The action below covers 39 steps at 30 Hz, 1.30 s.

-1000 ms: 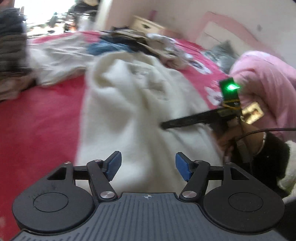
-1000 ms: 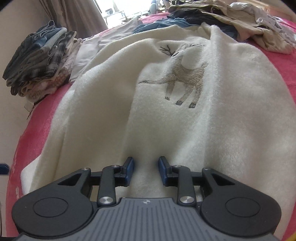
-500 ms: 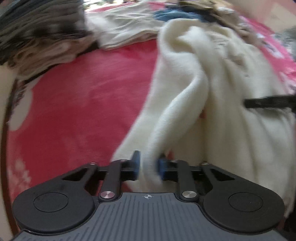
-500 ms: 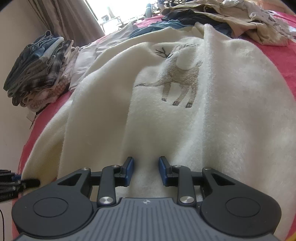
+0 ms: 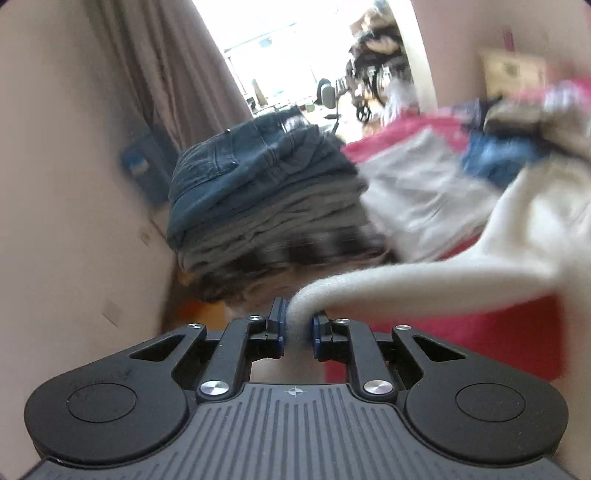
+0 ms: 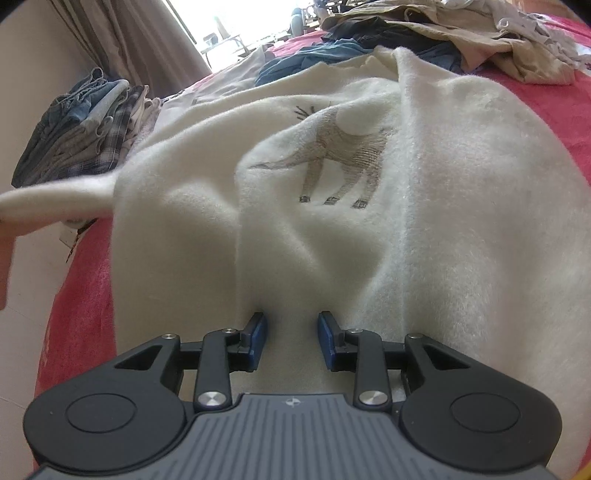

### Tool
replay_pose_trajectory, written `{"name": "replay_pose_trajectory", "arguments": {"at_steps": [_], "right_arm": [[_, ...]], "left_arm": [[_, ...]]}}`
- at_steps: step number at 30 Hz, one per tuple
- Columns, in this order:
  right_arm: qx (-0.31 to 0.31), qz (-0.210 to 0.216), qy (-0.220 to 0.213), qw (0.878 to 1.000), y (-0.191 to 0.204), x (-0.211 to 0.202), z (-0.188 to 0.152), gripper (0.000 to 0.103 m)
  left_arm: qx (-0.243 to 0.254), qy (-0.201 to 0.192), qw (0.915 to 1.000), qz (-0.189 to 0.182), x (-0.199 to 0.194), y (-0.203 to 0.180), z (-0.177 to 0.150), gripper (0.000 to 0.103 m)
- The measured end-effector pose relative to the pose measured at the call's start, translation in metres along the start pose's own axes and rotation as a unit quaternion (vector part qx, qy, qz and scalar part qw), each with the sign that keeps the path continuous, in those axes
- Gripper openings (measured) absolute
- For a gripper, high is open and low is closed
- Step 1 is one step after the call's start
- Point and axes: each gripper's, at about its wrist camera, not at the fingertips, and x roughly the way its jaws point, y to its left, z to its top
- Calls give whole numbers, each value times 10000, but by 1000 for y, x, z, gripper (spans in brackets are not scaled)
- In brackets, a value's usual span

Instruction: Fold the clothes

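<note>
Early stage: left hand-held gripper (image 5: 298, 328), jaws easing slightly apart, pinches the cream sweater (image 6: 406, 177) sleeve aloft, right hand-held gripper (image 6: 292, 338) grasps its hem; unfolded heap (image 6: 461, 33) awaits beyond, folded stack (image 6: 81, 125) done.

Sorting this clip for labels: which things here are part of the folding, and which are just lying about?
In the job:
cream sweater
its sleeve, pinched in the left claw
right claw, pads on sweater cloth

Lying about:
folded stack
loose clothes heap
red bedcover
curtain
</note>
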Motion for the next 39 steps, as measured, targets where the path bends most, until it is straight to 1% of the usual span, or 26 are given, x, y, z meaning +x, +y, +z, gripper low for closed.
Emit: {"name": "replay_pose_trajectory", "arguments": {"at_steps": [2,3,4,5,6,8,9,11,12,13,14,15,16,17,19,20,21,23,25,28,31,32,34,36,38,39], "right_arm": [[7,-4,6,10000,0,1,0,33],[4,-7,9,10000,0,1,0,33],[-3,-5,10,10000,0,1,0,33],[-5,0,10,10000,0,1,0,33],[0,9,10,10000,-1,1,0,33],[6,19,16,10000,-3,0,-1,34],[1,30,21,10000,-2,1,-1,35],[-49,44,28,10000,0,2,-1,40],[-87,51,31,9999,1,2,-1,42],[-124,57,35,9999,2,2,-1,45],[-161,63,38,9998,3,2,-1,47],[-199,69,41,9998,4,2,-1,48],[-222,65,38,9997,5,2,-2,48],[-231,61,35,9997,5,1,-2,49],[-231,78,33,9997,6,0,-2,49],[-231,88,32,9997,6,0,-2,51],[-210,125,32,9997,6,-3,-1,51],[-168,202,31,9997,6,-9,0,52],[-91,285,39,9995,5,-17,2,53],[166,357,-132,9991,-2,-44,7,56],[476,248,-499,9973,-19,-83,4,65],[579,72,-580,9966,-26,-94,3,66],[766,-423,-651,9940,-39,-113,-1,68],[831,-810,-542,9918,-47,-120,-6,68],[800,-1052,-346,9906,-47,-115,-10,68],[725,-1094,-212,9911,-45,-110,-11,69]], "left_arm": [[651,213,9970,362,33,-26,-15,20],[919,395,9940,433,51,-37,-25,23],[1097,575,9915,387,64,-45,-34,24],[1175,728,9900,281,74,-51,-43,24],[1158,829,9896,187,79,-53,-51,29],[1036,993,9896,30,82,-47,-61,35],[919,1059,9901,-58,82,-40,-64,40],[603,1206,9905,-256,82,-20,-67,46],[374,1288,9902,-378,82,-8,-68,50],[104,1344,9896,-493,81,3,-70,52],[-239,1375,9883,-619,80,18,-72,55],[-619,1393,9854,-760,80,33,-73,56],[-1012,1381,9819,-813,79,48,-74,56],[-1385,1333,9784,-761,77,62,-75,56],[-1917,1215,9706,-808,69,77,-76,56],[-2071,1095,9682,-880,61,79,-74,56],[-2083,946,9680,-1029,50,73,-72,56],[-1895,666,9683,-1483,28,52,-66,56],[-1633,508,9634,-2064,10,25,-59,56],[-1079,498,9480,-2953,-9,-28,-53,59],[-661,593,9255,-3683,-20,-77,-55,59],[-587,630,9196,-3833,-21,-90,-55,59],[-518,681,9095,-4069,-18,-111,-57,59],[-477,747,9037,-4190,-15,-130,-59,59],[-480,832,8994,-4264,-10,-145,-61,59],[-453,873,8983,-4282,-8,-153,-62,59]]}}
